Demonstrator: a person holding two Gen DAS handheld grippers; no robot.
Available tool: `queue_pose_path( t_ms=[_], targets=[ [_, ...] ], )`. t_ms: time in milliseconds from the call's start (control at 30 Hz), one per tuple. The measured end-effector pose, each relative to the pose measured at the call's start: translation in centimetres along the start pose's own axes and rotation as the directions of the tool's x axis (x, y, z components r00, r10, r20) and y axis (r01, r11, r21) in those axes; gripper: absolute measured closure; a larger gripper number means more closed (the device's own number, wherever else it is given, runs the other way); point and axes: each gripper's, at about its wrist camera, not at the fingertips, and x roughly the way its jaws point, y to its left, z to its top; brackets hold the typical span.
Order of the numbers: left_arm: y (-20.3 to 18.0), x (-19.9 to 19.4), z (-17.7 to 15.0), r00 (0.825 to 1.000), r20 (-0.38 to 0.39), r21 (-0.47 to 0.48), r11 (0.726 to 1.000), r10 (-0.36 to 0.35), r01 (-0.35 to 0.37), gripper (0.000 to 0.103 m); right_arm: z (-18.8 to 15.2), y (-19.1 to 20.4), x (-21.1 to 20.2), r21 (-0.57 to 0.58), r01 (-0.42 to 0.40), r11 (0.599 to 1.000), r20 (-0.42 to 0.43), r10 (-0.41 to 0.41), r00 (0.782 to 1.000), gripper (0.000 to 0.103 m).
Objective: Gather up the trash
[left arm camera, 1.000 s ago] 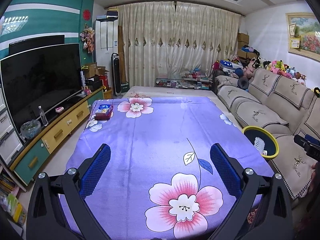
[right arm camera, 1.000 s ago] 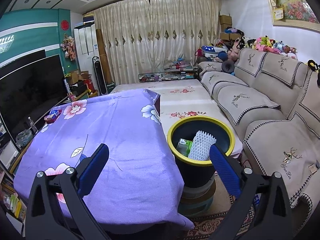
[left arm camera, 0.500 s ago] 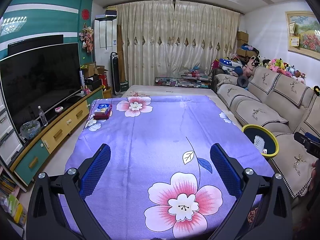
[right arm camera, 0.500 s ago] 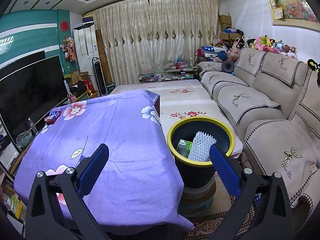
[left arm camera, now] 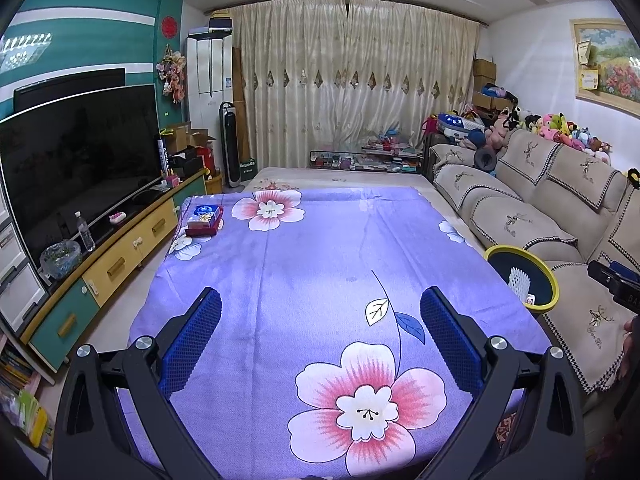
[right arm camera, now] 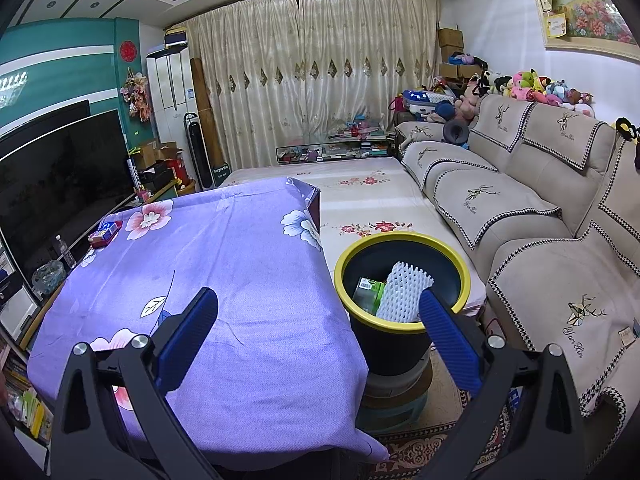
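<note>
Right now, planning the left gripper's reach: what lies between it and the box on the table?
Only bare purple cloth between left gripper and box, in the left view.

beige sofa (right arm camera: 532,220) beside purple floral tablecloth (left arm camera: 320,264)

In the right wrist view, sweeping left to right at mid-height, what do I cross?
TV → tissue box → purple floral tablecloth → yellow-rimmed trash bin, holding white foam netting → beige sofa.
</note>
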Motion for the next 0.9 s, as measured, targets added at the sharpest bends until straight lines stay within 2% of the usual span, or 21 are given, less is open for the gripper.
queue_pose_path(
  t_ms=[900],
  targets=[
    [-0.09,0.52,-0.29,1.0,-0.011,0.007,1.0,-0.003,0.003,0.005,-0.1,0.29,0.27,0.002,-0.002,1.0,-0.009,0.002,1.0,0.007]
  ],
)
